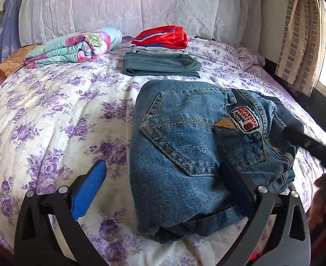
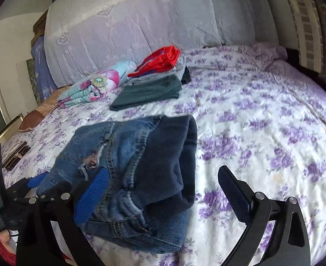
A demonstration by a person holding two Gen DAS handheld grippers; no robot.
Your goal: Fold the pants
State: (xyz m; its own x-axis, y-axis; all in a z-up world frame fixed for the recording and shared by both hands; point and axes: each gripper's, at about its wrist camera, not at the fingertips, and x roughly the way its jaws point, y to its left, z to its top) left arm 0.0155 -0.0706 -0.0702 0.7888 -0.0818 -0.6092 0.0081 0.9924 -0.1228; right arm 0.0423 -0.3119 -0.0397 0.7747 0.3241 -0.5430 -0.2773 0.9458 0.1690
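The folded jeans [image 1: 198,155] lie on the bed [image 1: 52,115] (back pocket up), in front of a stack of folded clothes [image 1: 160,53]. The left gripper [image 1: 165,190] and right gripper [image 2: 163,190] hang spread wide over them, grasping nothing.

Left gripper [image 1: 163,190] and right gripper [image 2: 163,197], fingers wide apart, gripping nothing.

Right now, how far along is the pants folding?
Mostly done: the jeans lie in a compact folded bundle on the bed. Nothing is in hand; the left hand-held gripper and right hand-held gripper are both open. Possibly left: moving them to the folded clothes stack behind.
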